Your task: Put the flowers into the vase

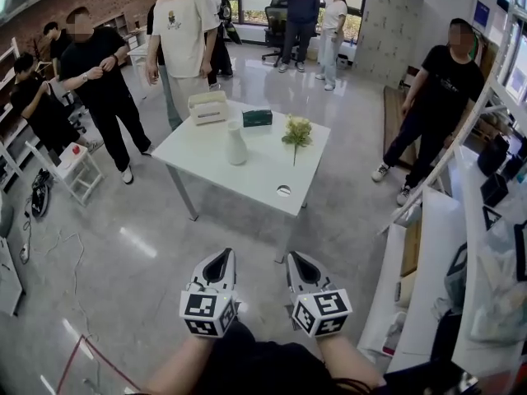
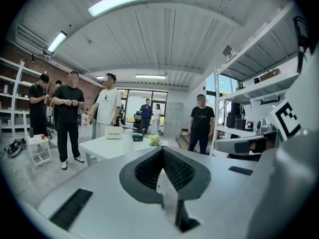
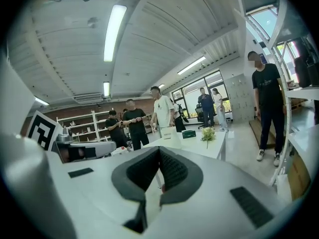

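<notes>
A white vase stands upright near the middle of a white table. A bunch of pale yellow-green flowers lies on the table to the vase's right, stem toward me. Both grippers hang low over the floor, well short of the table. The left gripper and the right gripper point at the table side by side, both shut with nothing between the jaws. In the right gripper view the flowers show far beyond the shut jaws. The left gripper view shows the flowers just as distant.
A white tissue box and a dark green box sit at the table's far edge. Several people stand around the table. White shelving runs along the right; a small white stool stands at the left.
</notes>
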### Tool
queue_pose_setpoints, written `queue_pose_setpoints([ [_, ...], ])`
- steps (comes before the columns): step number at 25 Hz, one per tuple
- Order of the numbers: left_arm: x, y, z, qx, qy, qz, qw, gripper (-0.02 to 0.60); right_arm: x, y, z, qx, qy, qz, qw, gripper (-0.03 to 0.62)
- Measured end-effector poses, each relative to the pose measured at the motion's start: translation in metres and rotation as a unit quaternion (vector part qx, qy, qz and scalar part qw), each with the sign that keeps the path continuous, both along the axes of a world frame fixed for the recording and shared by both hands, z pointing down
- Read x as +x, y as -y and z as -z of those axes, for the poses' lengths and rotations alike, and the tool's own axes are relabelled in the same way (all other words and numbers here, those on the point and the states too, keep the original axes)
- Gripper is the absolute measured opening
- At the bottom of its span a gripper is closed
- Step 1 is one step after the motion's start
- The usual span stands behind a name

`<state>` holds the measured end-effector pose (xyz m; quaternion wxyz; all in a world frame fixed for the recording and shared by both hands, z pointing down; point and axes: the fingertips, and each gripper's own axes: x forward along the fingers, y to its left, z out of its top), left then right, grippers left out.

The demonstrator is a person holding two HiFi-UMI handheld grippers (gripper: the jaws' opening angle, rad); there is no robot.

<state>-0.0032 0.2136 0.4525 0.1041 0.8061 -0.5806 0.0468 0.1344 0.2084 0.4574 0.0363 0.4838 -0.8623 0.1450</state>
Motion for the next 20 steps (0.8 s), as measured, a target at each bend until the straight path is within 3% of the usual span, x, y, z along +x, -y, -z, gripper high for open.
queue_pose_setpoints([
  [8, -0.004, 0.063, -0.007, 0.011, -0.009, 0.005, 0.9999, 0.003, -0.013, 0.066, -0.007, 0.008, 0.002, 0.018, 1.000, 0.003],
  [20, -0.051, 0.290, 0.000, 0.013, 0.008, -0.050, 0.9986, 0.003, -0.063, 0.284, 0.013, 0.053, 0.004, -0.039, 0.998, 0.003],
])
